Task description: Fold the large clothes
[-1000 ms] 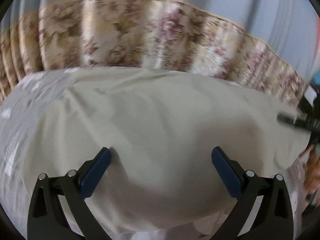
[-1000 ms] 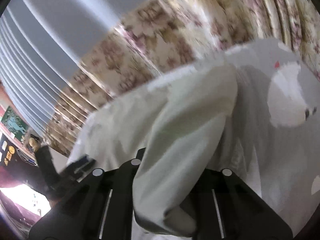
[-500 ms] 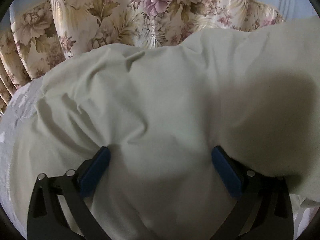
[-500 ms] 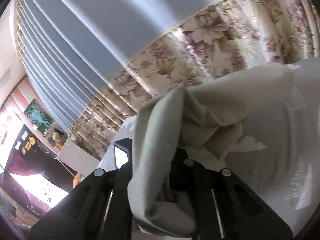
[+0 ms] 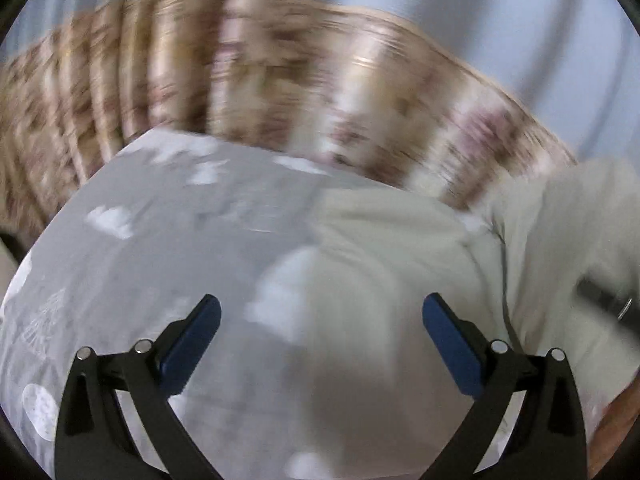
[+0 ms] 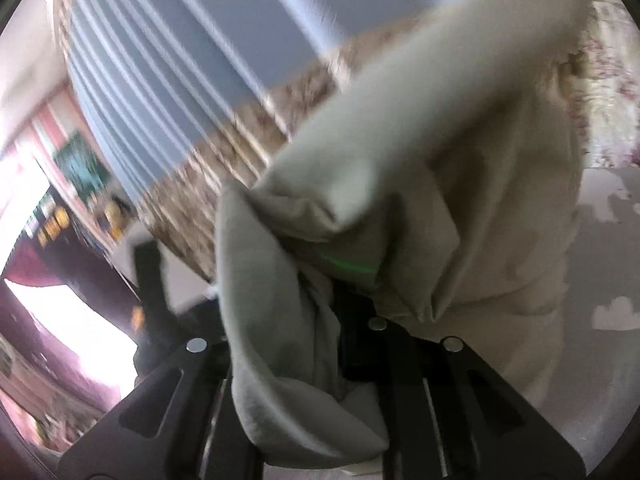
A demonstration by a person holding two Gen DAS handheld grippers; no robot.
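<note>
Half a second ago the pale cloth filled the whole left wrist view under the left claw; now most of that view is grey bed sheet with white cloud shapes, and the pale beige garment lies off toward the right side of the sheet, heaped and rumpled. Both blue pads of the left claw stand wide apart with nothing between them, hovering above the sheet where the garment's near edge begins. Behind the bed, the floral curtain is smeared by motion blur, with a plain blue curtain above it.

At the right rim of that view, beyond the garment, a dark blurred part shows, possibly the other tool; it is too smeared to tell.

Compared with the earlier right wrist frame, the cloth now rises higher and covers more of the picture. The right claw is clamped on a bunch of the garment: folds spill over both sides of its black frame and hide the fingertips, while a long stretch of fabric runs up and away toward the floral curtain. The sheet shows to the right of the lifted cloth.
</note>
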